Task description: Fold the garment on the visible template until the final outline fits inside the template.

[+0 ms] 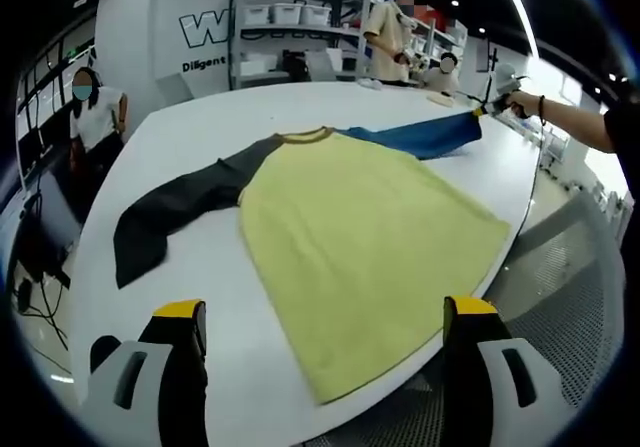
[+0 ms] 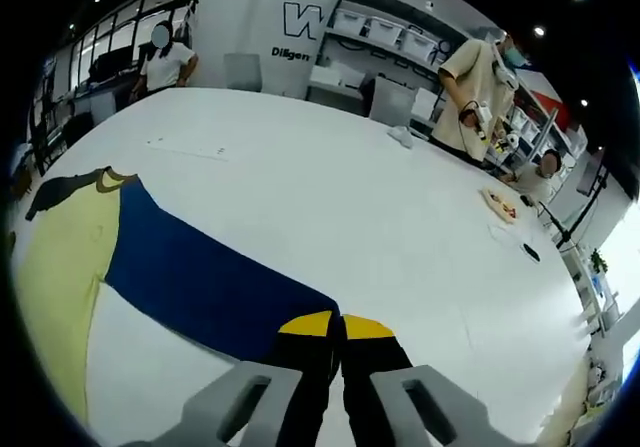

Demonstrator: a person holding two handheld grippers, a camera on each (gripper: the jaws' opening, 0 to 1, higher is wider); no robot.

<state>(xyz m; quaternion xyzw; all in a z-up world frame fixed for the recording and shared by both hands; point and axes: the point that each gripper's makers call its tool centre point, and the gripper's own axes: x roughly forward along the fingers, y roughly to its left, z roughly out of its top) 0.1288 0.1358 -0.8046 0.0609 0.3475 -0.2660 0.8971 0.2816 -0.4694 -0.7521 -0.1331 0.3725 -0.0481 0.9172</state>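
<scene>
A: Left gripper view, left to right. What is recorded?

B: The garment is laid flat on the white table. A dark grey sleeve is spread toward centre left; the pale yellow body fills the middle, its lower corner reaching the table edge; a blue sleeve is stretched toward the upper right. The left gripper is held apart at the bottom of the frame, jaws wide, nothing between them. No template outline can be made out.

A: Right gripper view?

B: The yellow body lies at lower left, and the blue sleeve runs down to bottom centre, where the right gripper is closed on its cuff.

A: Step in hand?

B: Judged as the first sleeve fold. The blue sleeve is to be carried across onto the body next, kept taut.

A: Materials?

B: Soft matte knit is noted, with a ribbed collar and a smooth, glossy tabletop.
</scene>
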